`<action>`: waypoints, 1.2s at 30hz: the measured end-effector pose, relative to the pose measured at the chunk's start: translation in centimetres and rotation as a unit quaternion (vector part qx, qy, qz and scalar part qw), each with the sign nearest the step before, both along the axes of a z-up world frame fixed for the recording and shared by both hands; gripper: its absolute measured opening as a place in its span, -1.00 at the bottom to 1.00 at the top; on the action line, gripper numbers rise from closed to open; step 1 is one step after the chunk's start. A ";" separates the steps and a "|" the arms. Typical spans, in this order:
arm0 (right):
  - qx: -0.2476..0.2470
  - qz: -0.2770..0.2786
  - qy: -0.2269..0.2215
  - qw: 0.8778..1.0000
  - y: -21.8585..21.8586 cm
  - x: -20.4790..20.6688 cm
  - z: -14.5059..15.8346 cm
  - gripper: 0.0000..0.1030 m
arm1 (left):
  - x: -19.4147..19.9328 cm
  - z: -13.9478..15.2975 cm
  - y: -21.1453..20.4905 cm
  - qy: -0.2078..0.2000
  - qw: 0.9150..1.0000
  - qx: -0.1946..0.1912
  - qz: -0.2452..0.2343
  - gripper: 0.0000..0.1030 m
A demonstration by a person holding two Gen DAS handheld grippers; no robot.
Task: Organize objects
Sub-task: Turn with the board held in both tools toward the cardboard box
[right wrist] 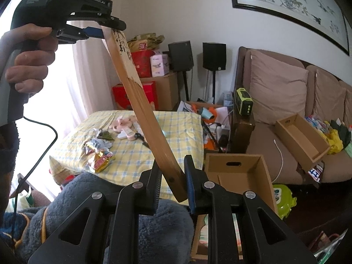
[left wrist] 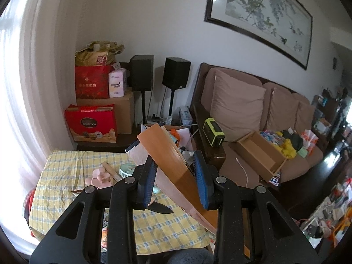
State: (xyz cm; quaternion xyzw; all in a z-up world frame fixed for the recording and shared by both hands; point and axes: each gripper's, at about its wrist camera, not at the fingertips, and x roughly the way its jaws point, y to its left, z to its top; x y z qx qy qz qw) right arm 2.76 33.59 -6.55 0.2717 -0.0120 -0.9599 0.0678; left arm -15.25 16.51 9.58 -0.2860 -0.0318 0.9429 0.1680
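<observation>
A folded wooden hand fan (right wrist: 140, 105) stretches between both grippers above the table. My right gripper (right wrist: 173, 180) is shut on its pivot end, the ribs pinched between the pads. My left gripper (right wrist: 107, 30), held by a hand (right wrist: 28, 61) at the upper left, clamps the fan's far end. In the left wrist view the fan (left wrist: 169, 160) slants between the blue pads of the left gripper (left wrist: 176, 180), brown guard stick up, pale paper underneath. The table with a yellow checked cloth (left wrist: 72, 169) lies below.
On the cloth (right wrist: 180, 127) lie pink items (right wrist: 123, 125), snack wrappers (right wrist: 99, 160) and a black knife (left wrist: 160, 208). An open cardboard box (right wrist: 242, 171) stands beside the table. A wooden box (right wrist: 301, 138) rests on the brown sofa (right wrist: 275, 92). Stacked cartons (left wrist: 92, 118) fill the corner.
</observation>
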 end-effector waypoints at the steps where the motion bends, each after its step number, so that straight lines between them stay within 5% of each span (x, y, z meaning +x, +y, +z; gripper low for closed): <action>1: 0.000 -0.001 -0.001 1.000 0.1 0.0 0.0 -0.64 | 0.0 0.0 0.2 0.000 1.000 -0.001 -0.001 -0.40; 36: -0.019 -0.036 -0.018 0.999 4.2 -0.1 -1.0 -0.63 | -0.4 -0.9 5.4 -0.011 0.999 -0.024 -0.035 -0.39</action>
